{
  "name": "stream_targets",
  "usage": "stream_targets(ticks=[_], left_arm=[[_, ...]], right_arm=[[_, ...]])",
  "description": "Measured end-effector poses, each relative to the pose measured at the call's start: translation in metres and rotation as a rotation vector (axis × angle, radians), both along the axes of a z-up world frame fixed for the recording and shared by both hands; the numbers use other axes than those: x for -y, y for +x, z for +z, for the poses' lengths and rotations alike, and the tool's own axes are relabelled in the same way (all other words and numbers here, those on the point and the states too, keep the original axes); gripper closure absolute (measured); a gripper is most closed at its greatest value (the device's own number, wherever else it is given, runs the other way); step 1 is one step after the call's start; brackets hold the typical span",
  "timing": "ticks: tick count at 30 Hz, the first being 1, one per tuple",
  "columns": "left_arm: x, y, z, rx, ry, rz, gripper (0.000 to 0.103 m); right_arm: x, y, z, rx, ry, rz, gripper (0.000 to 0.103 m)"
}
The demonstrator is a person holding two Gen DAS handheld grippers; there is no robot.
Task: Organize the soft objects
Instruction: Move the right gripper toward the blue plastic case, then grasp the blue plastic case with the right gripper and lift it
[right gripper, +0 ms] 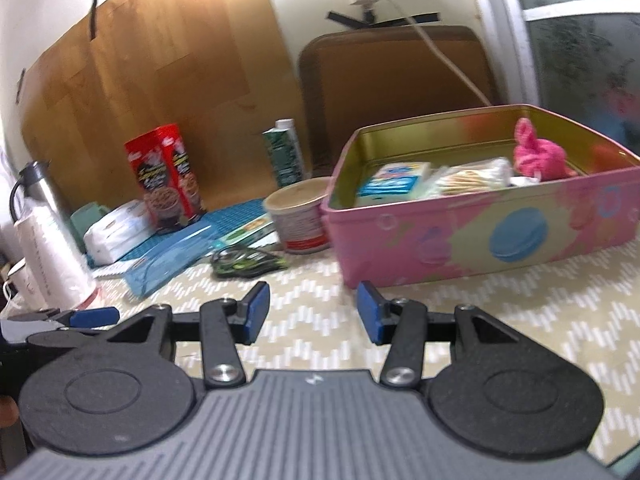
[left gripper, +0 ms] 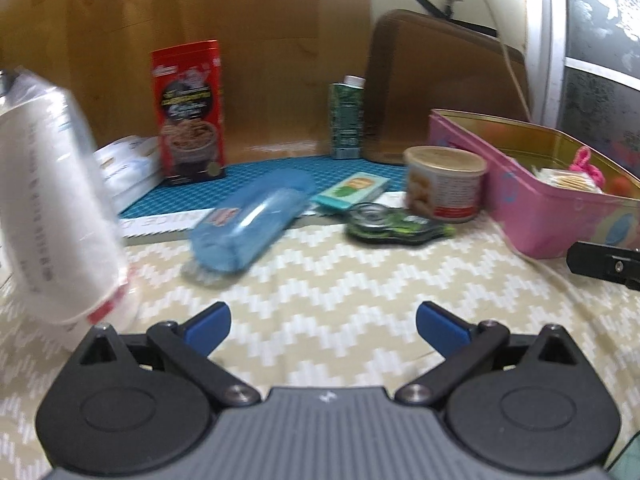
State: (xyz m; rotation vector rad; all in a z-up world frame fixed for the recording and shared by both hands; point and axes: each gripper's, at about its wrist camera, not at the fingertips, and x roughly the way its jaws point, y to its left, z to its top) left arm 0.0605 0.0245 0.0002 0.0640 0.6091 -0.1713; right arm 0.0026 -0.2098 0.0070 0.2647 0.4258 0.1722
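Soft packs already lie inside the pink tin, evidently the collecting spot. Left of it, both the left tool and right tool hang released, grasping nothing.

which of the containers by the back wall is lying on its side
The clear blue case, flat on the mat; the red box, green carton and round tub stand upright.

An open pink tin on the patterned cloth holds a pink plush toy, a cotton-swab packet and a blue-white pack.
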Motion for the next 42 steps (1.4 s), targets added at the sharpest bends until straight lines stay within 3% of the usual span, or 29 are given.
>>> stream_targets(ticks=[4,9,11,13,15,21,25,29,34,37,42], left_arm=[[-0.032,-0.008,0.002,0.032,0.015,0.038,0.001],[-0.081,-0.02,0.005,0.094,0.041,0.16,0.001],[-0.098,-0.022,0.004,0.097,0.008,0.195,0.001],[-0.115,-0.024,0.004,0.097,-0.092,0.2,0.001],[-0.123,-0.028,0.005,0.127,-0.142,0.205,0.001],[-0.137,-0.041,0.007,0.213,-0.227,0.249,0.001],[-0.145,-0.043,0.008,0.236,-0.272,0.262,0.001],[-0.149,-0.042,0.007,0.234,-0.294,0.261,0.001],[-0.156,-0.04,0.006,0.217,-0.333,0.269,0.001],[-0.155,-0.039,0.005,0.204,-0.335,0.251,0.001],[-0.143,-0.029,0.004,0.137,-0.3,0.124,0.001]], right_arm=[[-0.016,0.009,0.001,-0.009,-0.017,0.048,0.052],[-0.049,0.029,0.005,-0.03,-0.037,0.143,0.052],[-0.069,0.042,0.008,-0.03,-0.043,0.197,0.051],[-0.091,0.057,0.009,-0.029,-0.05,0.245,0.045],[-0.112,0.079,0.009,-0.058,-0.023,0.271,0.04],[-0.15,0.149,-0.001,-0.208,0.105,0.221,0.034],[-0.169,0.176,-0.006,-0.259,0.093,0.177,0.03],[-0.181,0.19,-0.008,-0.298,0.008,0.168,0.027],[-0.172,0.183,-0.009,-0.27,-0.024,0.235,0.044],[-0.157,0.161,-0.008,-0.255,-0.04,0.32,0.046],[-0.122,0.094,-0.006,-0.163,-0.143,0.487,0.046]])
